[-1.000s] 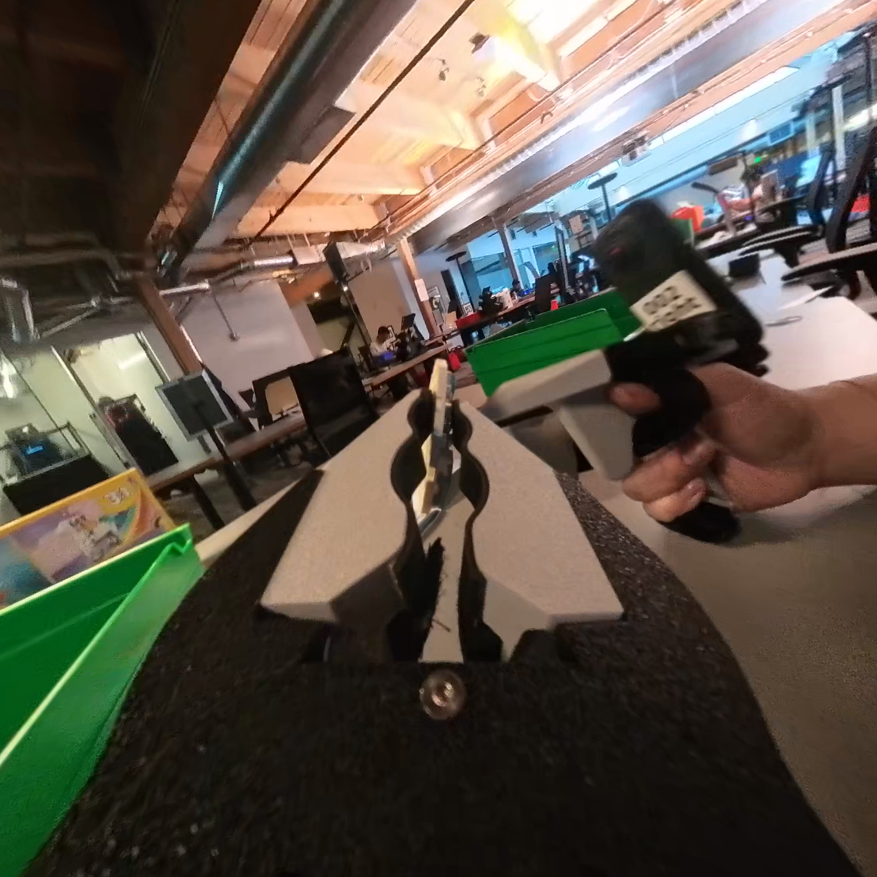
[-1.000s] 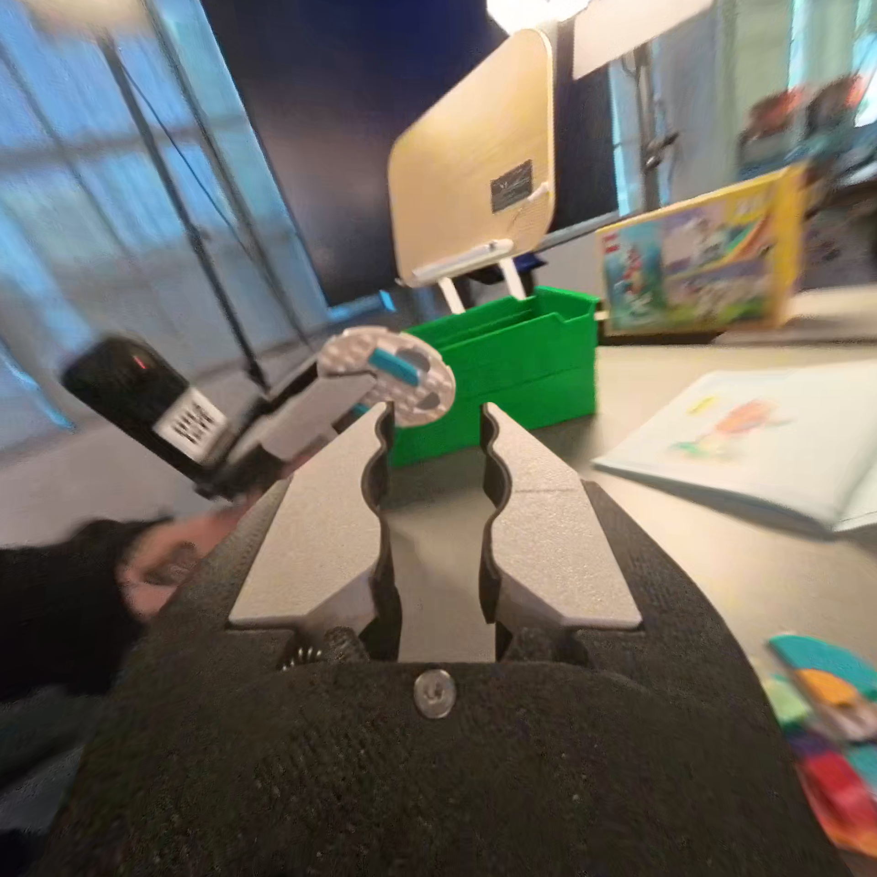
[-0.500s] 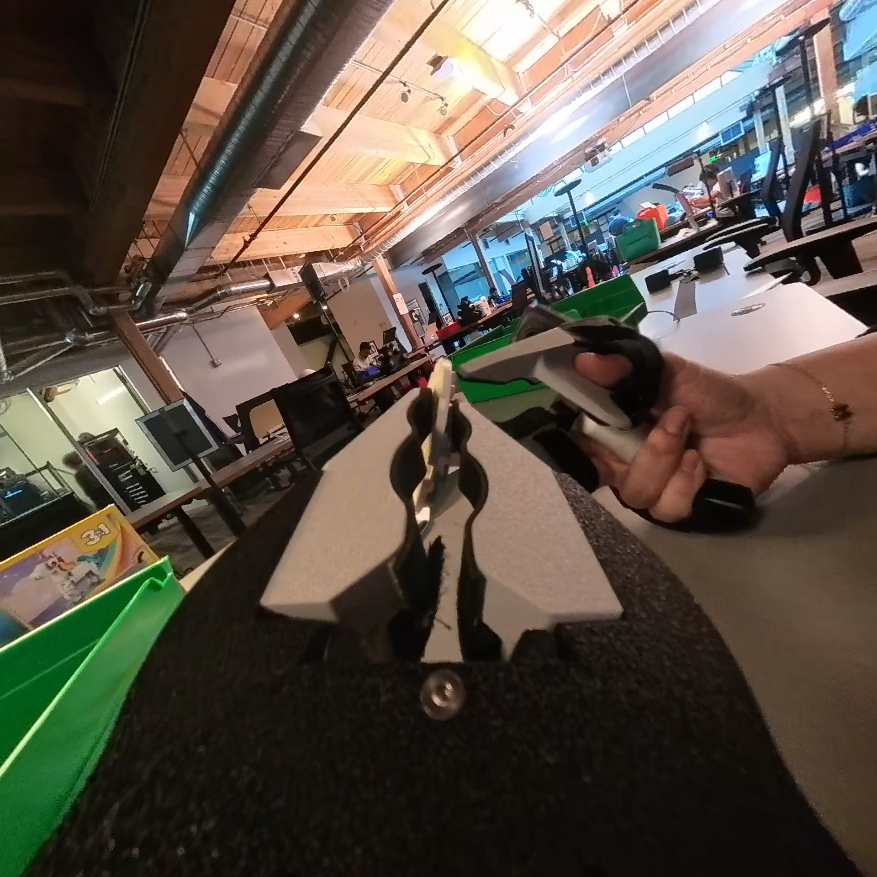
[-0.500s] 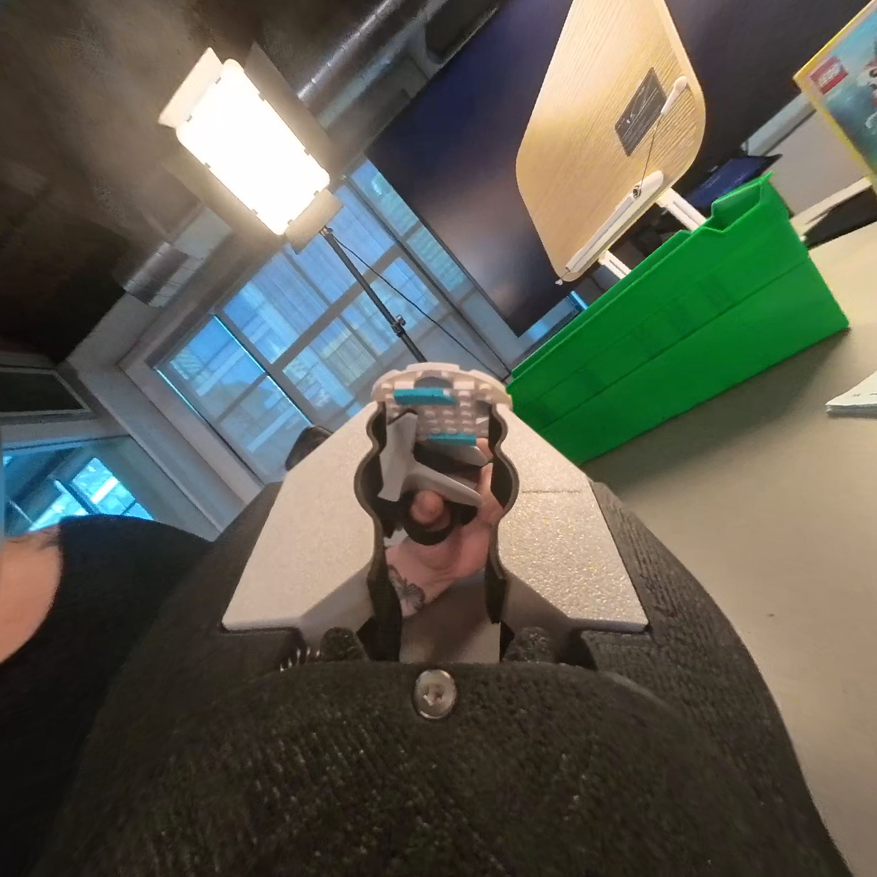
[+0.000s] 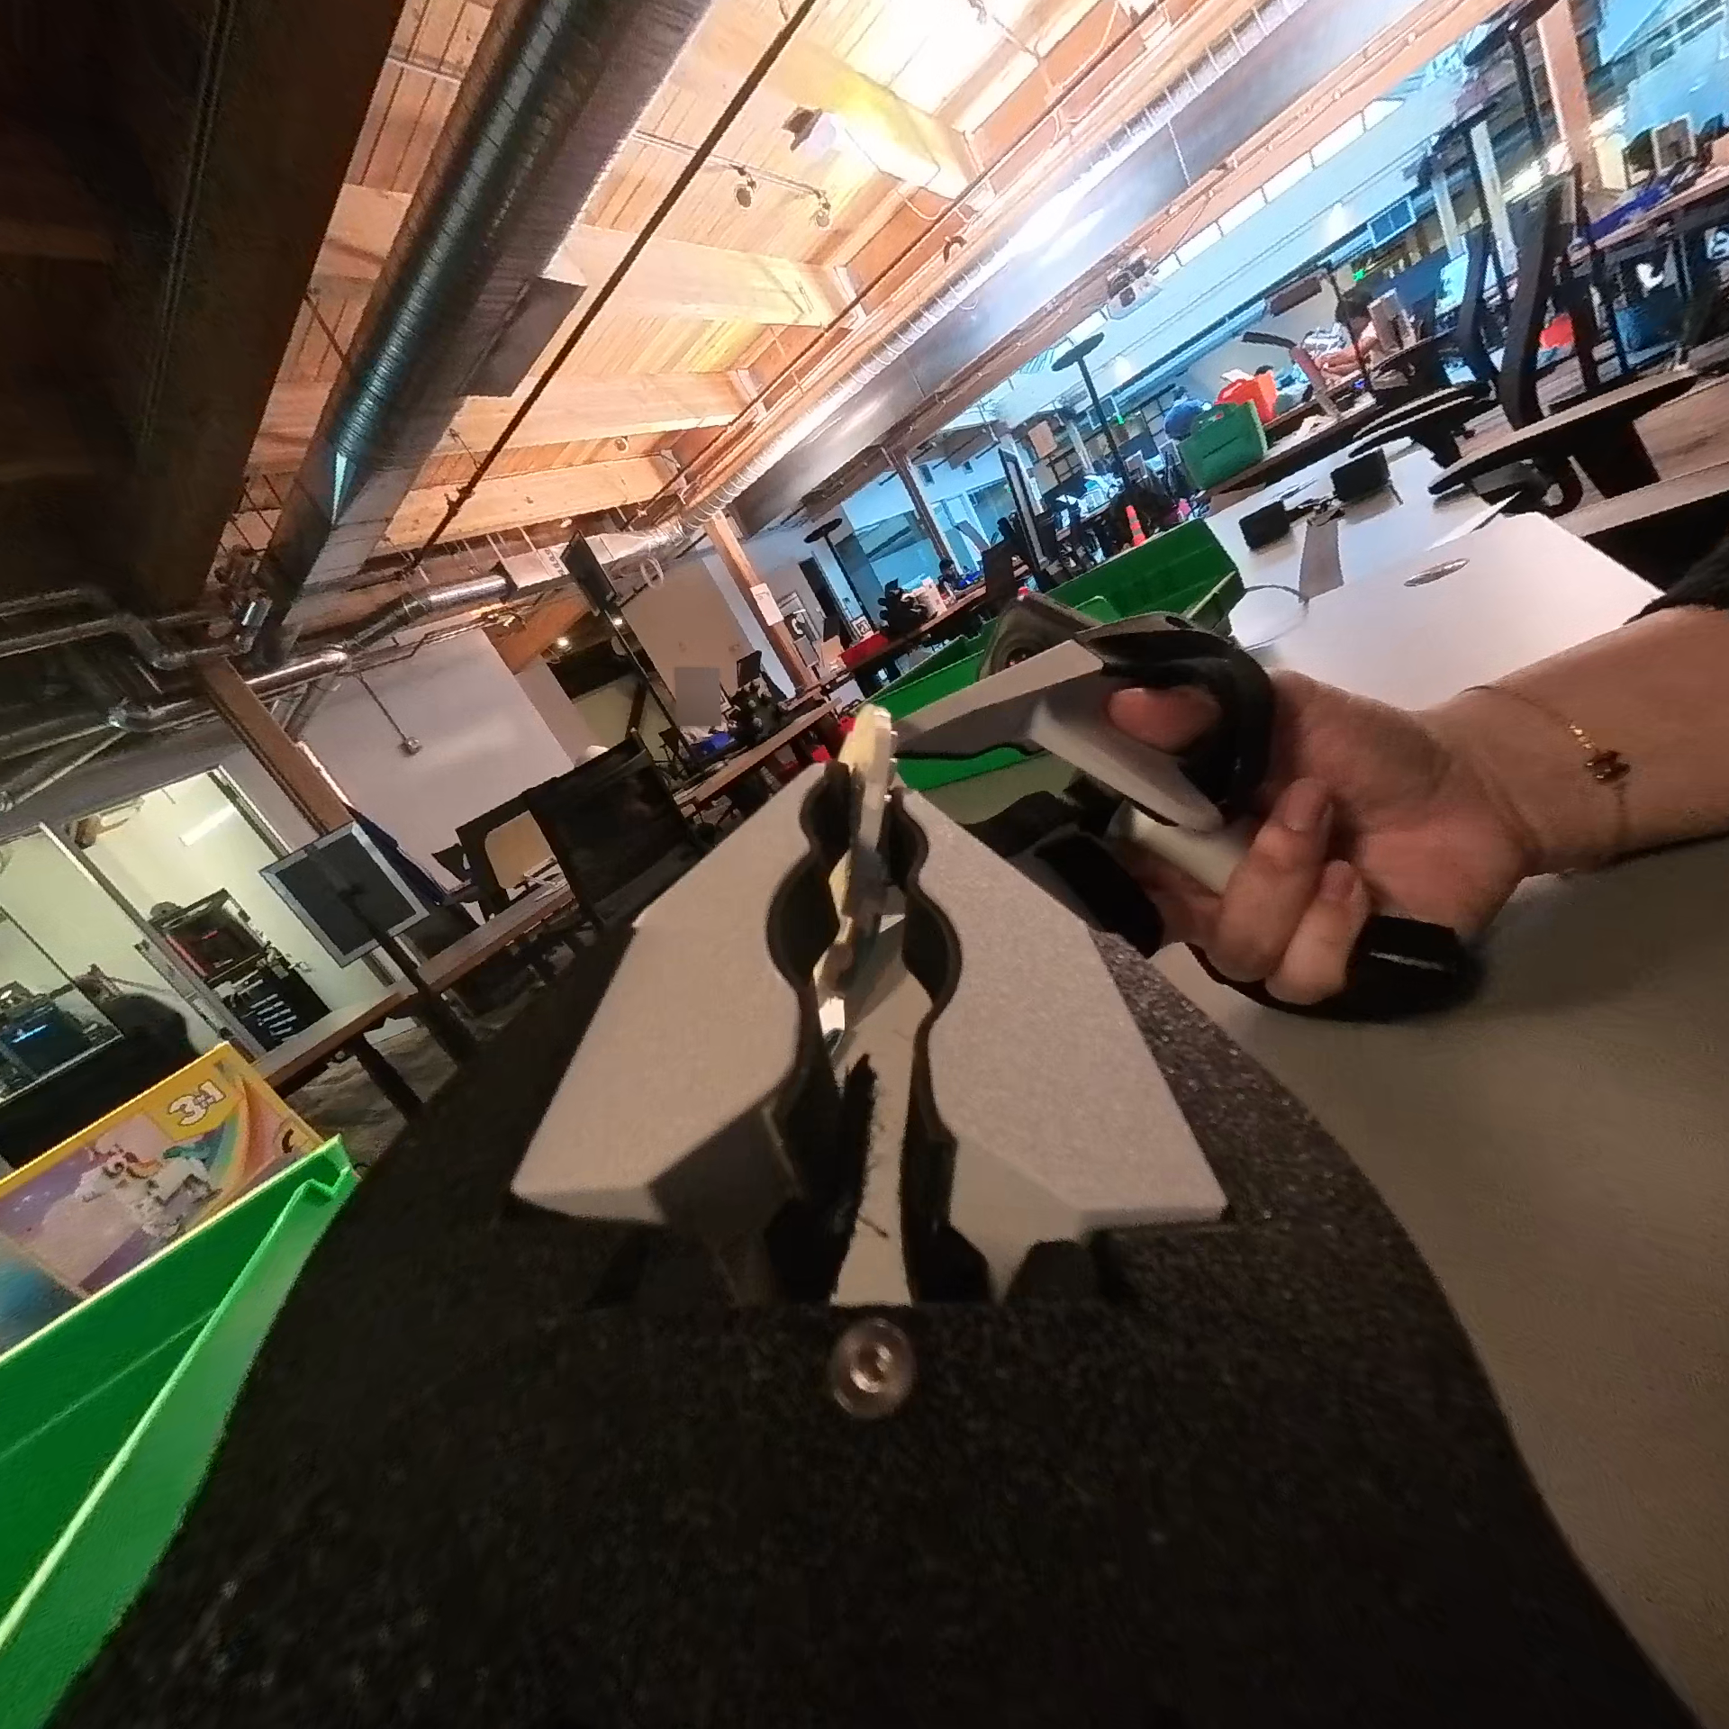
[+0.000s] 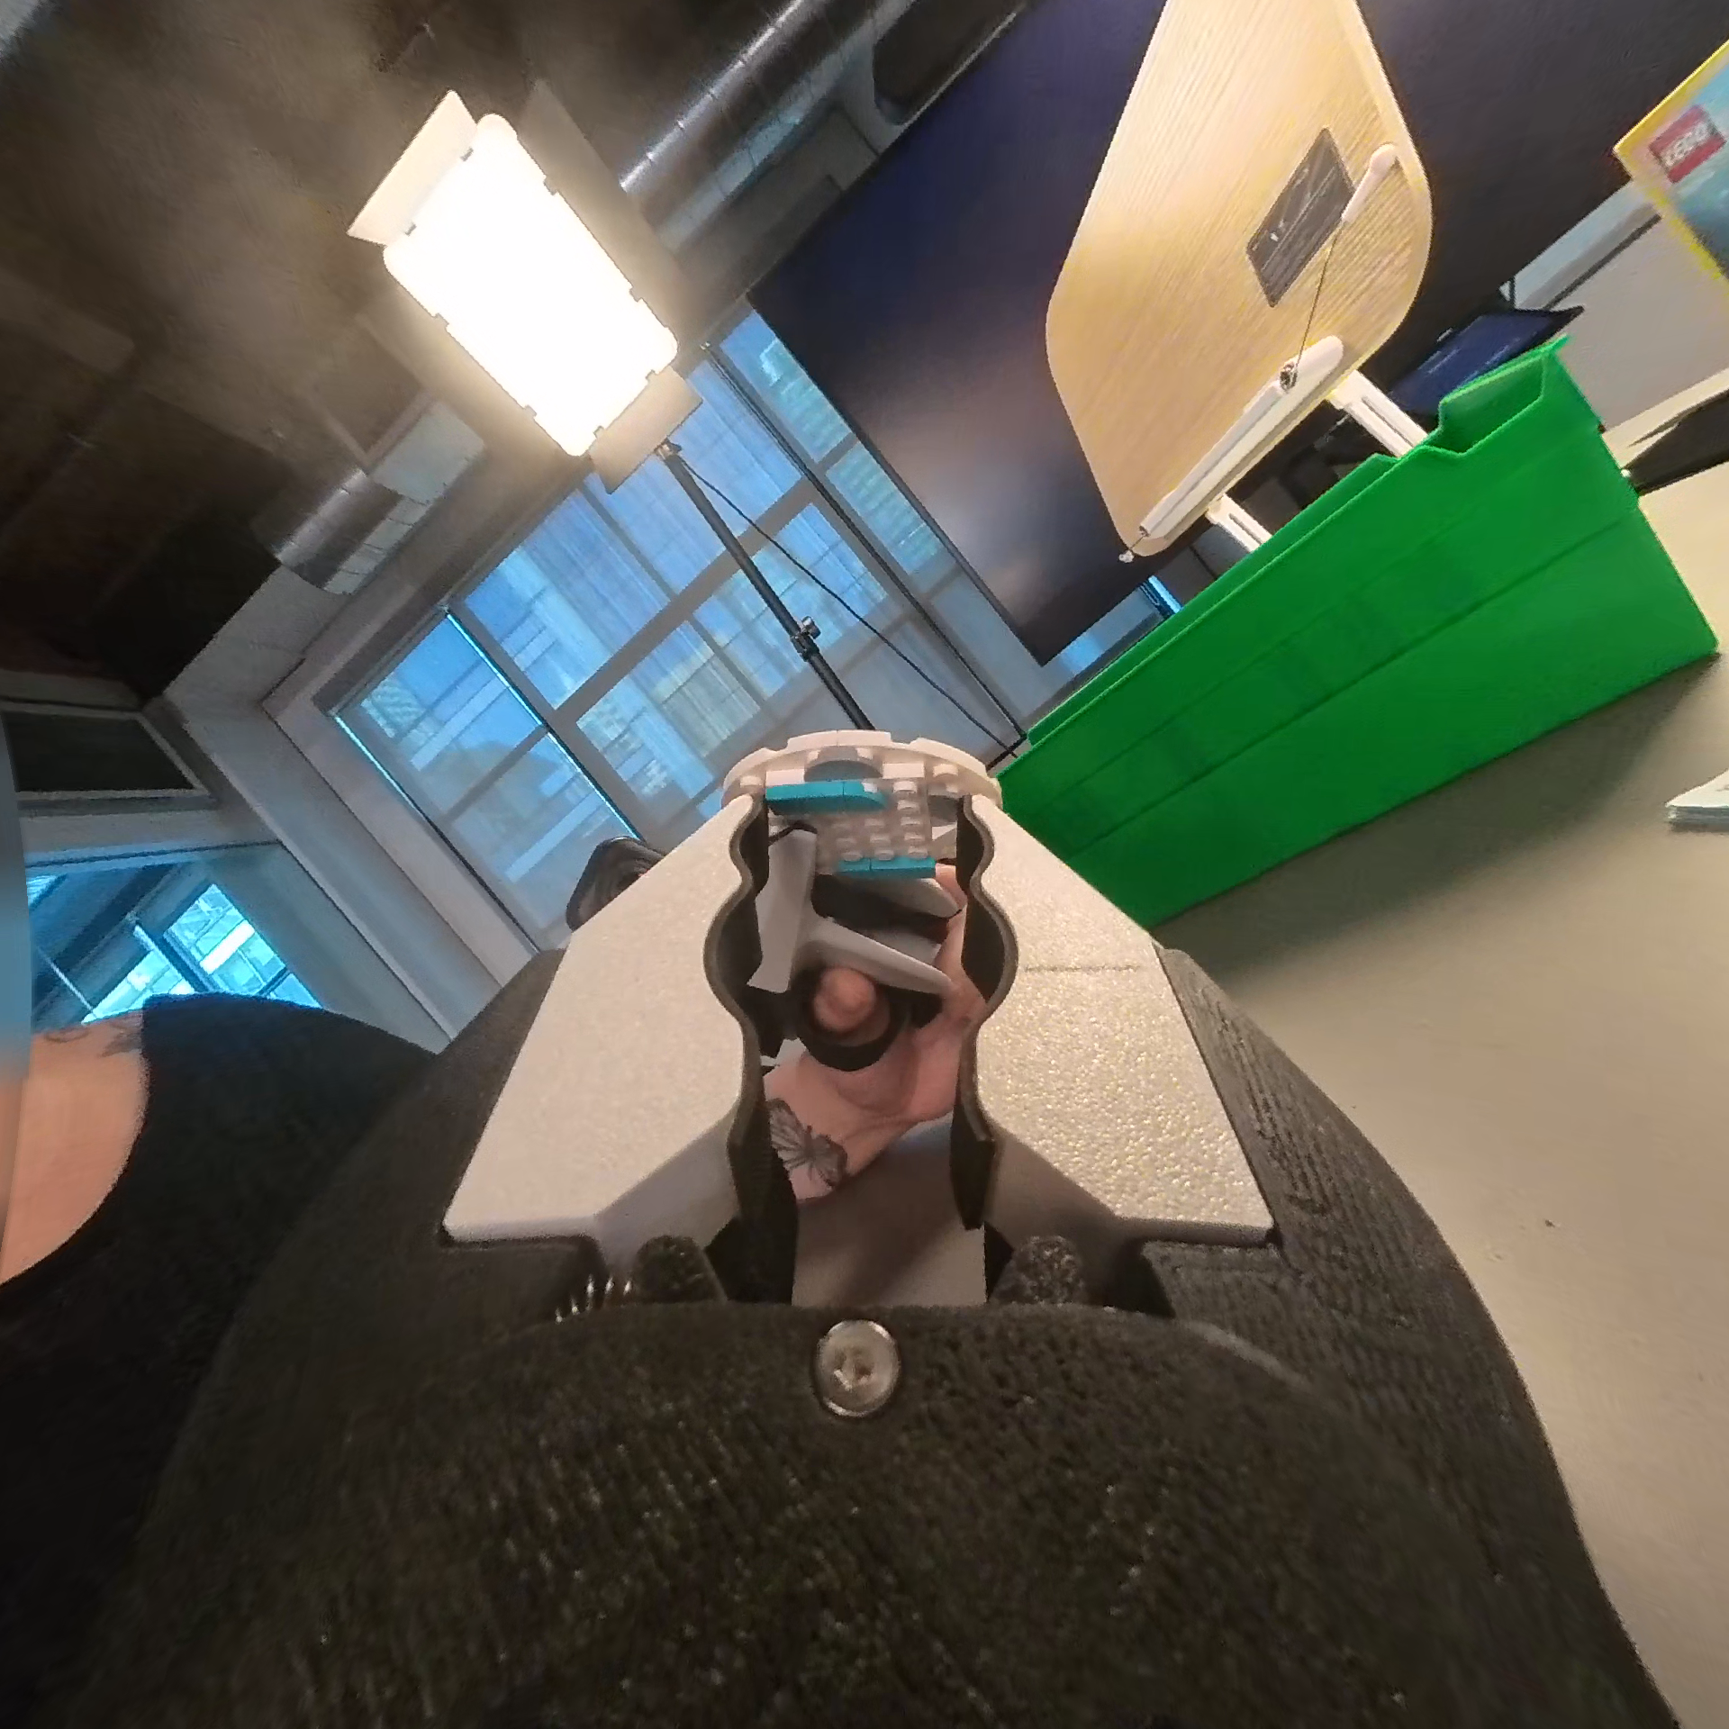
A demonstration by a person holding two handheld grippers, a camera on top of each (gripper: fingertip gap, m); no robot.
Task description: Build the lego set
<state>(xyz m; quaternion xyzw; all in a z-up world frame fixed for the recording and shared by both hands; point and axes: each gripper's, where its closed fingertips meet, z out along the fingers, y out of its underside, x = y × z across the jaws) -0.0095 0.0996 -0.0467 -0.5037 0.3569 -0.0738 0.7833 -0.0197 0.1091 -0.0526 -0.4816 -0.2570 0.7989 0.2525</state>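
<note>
While the left gripper (image 5: 865, 823) is clenched edge-on around a round studded plate (image 5: 868, 795) of white plastic with teal tiles, the plate's rim pokes up past its grey, grainy, wavy-edged fingertips (image 5: 748, 936). Just right of it, the right gripper (image 6: 861, 823) faces the plate's studded face (image 6: 861, 795), its jaws spread to either side of the disc; whether its pads press the rim cannot be told. Green plastic bins (image 6: 1403, 636) stand on the smooth grey table (image 6: 1403, 936) toward its far right edge.
</note>
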